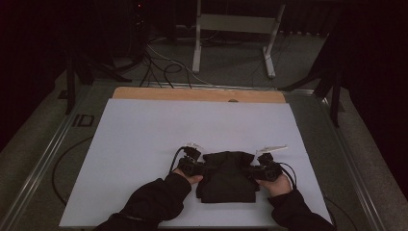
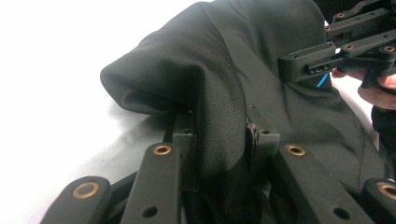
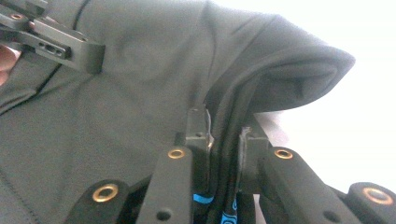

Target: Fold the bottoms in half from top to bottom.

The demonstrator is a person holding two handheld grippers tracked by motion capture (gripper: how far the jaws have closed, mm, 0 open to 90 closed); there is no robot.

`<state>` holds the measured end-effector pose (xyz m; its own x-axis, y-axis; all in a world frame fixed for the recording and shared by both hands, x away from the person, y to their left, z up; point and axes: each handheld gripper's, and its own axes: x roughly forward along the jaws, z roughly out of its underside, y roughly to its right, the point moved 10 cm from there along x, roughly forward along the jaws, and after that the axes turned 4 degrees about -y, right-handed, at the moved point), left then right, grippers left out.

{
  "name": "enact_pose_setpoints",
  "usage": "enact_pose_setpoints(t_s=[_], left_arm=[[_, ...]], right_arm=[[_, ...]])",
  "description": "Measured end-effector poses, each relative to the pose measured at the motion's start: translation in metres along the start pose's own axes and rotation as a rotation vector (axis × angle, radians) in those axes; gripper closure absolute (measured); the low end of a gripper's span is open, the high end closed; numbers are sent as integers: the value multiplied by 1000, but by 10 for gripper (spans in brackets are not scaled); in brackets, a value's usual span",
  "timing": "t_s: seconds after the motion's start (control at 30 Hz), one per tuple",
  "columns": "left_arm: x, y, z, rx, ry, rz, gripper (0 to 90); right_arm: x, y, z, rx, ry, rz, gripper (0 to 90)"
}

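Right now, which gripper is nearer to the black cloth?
Neither: both touch it. The left gripper pinches a fold at the black cloth's left edge, and the right gripper pinches the layered right edge, one on each side.

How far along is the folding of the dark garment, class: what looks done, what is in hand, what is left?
Done: the dark garment already lies as a compact bundle on the white sheet. In hand: the left claw pinches a fold at one side and the right claw grips layered edges at the other. Left, probably: carrying these gripped folds over and laying them flat; the upper edge is bunched, so the fold looks unfinished.
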<state>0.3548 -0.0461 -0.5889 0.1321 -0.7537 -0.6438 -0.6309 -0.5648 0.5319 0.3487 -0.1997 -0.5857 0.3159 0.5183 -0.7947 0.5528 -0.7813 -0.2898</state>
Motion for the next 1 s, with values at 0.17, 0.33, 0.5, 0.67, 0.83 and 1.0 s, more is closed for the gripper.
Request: enact_pose_setpoints(t_s=[0.17, 0.33, 0.5, 0.67, 0.83, 1.0], left_arm=[[-4, 4, -3, 13, 13, 7, 735], [-9, 10, -8, 43, 35, -3, 736], [-16, 16, -15, 64, 52, -3, 738], [-20, 20, -18, 73, 63, -1, 741], [-26, 26, -23, 96, 76, 1, 742], [-33, 32, -28, 119, 85, 5, 742]], right_arm=[[-3, -3, -3, -19, 25, 5, 801], [-6, -4, -5, -22, 46, 4, 804], [-11, -8, -9, -32, 67, 6, 804], [-18, -10, -12, -37, 90, 3, 804], [-24, -13, -17, -56, 117, 13, 805], [-32, -15, -21, -62, 142, 18, 805]])
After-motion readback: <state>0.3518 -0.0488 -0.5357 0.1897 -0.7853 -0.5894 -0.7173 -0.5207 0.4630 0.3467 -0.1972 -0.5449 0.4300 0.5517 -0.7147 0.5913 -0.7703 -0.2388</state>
